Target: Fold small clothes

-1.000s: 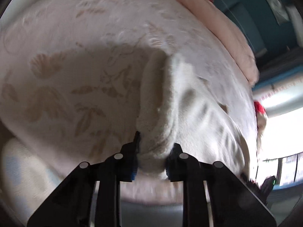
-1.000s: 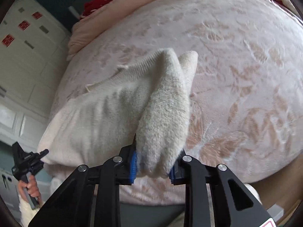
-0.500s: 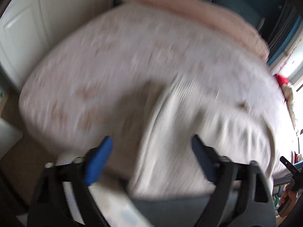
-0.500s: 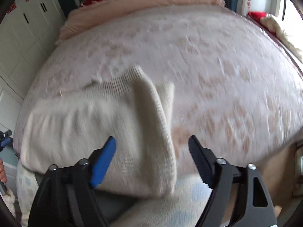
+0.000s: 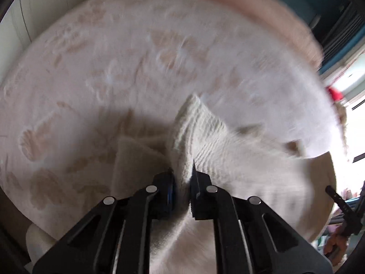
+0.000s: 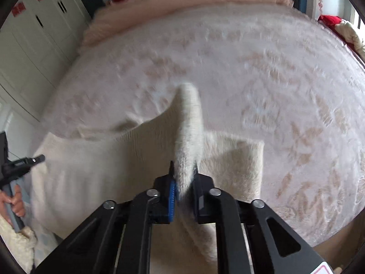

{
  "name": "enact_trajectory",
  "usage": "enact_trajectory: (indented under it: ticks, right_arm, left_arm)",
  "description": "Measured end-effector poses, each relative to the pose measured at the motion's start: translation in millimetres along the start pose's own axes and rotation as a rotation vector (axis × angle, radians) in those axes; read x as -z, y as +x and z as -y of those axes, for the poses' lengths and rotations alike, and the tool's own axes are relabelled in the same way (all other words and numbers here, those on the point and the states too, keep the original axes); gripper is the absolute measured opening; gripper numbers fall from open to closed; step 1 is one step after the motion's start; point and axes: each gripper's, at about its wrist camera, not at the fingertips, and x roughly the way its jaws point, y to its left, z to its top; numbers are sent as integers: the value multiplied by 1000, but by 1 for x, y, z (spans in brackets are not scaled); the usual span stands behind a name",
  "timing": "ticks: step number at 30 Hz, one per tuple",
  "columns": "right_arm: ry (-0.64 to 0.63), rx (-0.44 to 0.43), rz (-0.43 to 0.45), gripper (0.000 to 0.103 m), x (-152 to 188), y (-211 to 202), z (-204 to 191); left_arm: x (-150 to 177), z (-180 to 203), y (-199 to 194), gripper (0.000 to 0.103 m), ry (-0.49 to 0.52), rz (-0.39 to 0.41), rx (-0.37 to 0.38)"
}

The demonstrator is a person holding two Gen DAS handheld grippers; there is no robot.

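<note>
Left gripper (image 5: 182, 182): jaws have just closed, now pinched on a raised ridge of the cream knit sweater (image 5: 239, 171). Right gripper (image 6: 183, 180): likewise just closed, clamped on a fold of the same sweater (image 6: 109, 171). The garment lies on the floral bedspread (image 6: 285, 80), spread between my two tools near the bed's near edge.

Step in hand, as I judge it: lift both pinches together and carry them across for the fold. I should keep the two heights matched and the knit taut between them, so the layer lands flat.

Right view shows a flat layer (image 6: 239, 171) beside the grip and my left hand (image 6: 13, 201). Left view, blurred, shows the right tool (image 5: 342, 210) at its right edge.
</note>
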Motion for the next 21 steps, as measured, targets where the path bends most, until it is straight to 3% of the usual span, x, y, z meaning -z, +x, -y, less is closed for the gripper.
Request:
enact_trajectory:
  ticks: [2, 4, 7, 9, 11, 12, 14, 15, 18, 21]
  right_arm:
    - [25, -17, 37, 10, -12, -8, 7]
    - [27, 36, 2, 13, -14, 14, 17]
    - [47, 235, -165, 17, 1, 80, 40]
    - [110, 165, -109, 17, 6, 64, 40]
    - [41, 184, -26, 18, 9, 32, 19]
    - [-16, 181, 4, 19, 12, 18, -1]
    - [-88, 110, -4, 19, 19, 13, -33]
    - [-106, 84, -21, 19, 24, 15, -45]
    - [-181, 40, -93, 19, 47, 43, -75]
    - [-143, 91, -133, 16, 62, 64, -53]
  left_arm:
    - [-7, 4, -25, 9, -5, 46, 40]
    - [-15, 14, -27, 10, 19, 52, 14]
    - [-14, 24, 25, 16, 124, -21, -185]
    - [0, 18, 38, 17, 138, -56, -275]
    - [13, 15, 17, 19, 112, 7, -267]
    - [21, 19, 2, 28, 119, 39, -282]
    - [34, 29, -19, 45, 133, 88, -266]
    - [44, 36, -25, 48, 144, 99, -241]
    - [72, 59, -23, 49, 197, 68, -185]
    - [98, 73, -10, 49, 270, 53, -192]
